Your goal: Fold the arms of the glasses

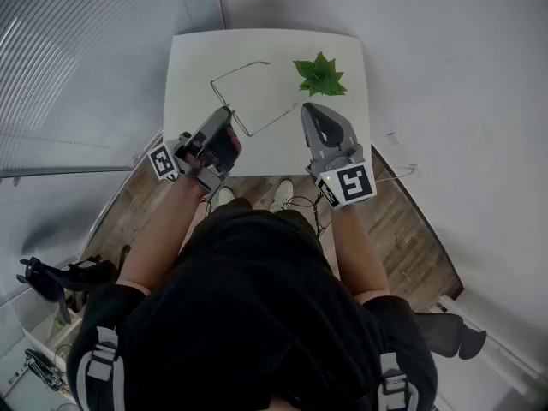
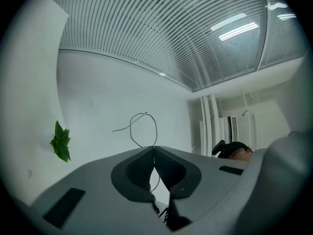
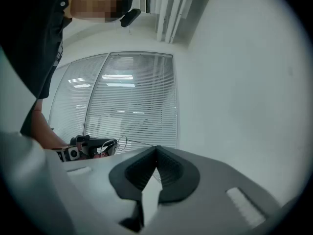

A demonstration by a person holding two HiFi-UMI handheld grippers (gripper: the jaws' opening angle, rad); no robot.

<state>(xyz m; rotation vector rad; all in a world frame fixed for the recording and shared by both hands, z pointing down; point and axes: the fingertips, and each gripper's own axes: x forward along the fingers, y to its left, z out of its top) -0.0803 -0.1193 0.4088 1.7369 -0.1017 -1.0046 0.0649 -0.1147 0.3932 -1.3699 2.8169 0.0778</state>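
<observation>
Thin wire-rimmed glasses (image 1: 274, 122) hang just above the white table (image 1: 193, 58), held between both grippers with both arms spread out. My left gripper (image 1: 228, 112) is shut on the front frame. In the left gripper view a lens rim (image 2: 145, 113) loops up out of its closed jaws (image 2: 154, 148). My right gripper (image 1: 306, 108) is shut on the end of the near arm. In the right gripper view that wire runs from its jaws (image 3: 156, 147) leftward to a lens ring (image 3: 121, 142). The far arm points toward the plant.
A small green plant (image 1: 320, 75) stands on the table's far right, close ahead of the right gripper. Window blinds (image 1: 77, 58) run along the left. Wooden floor (image 1: 411, 247) lies around the table, with black gear (image 1: 51, 276) at lower left.
</observation>
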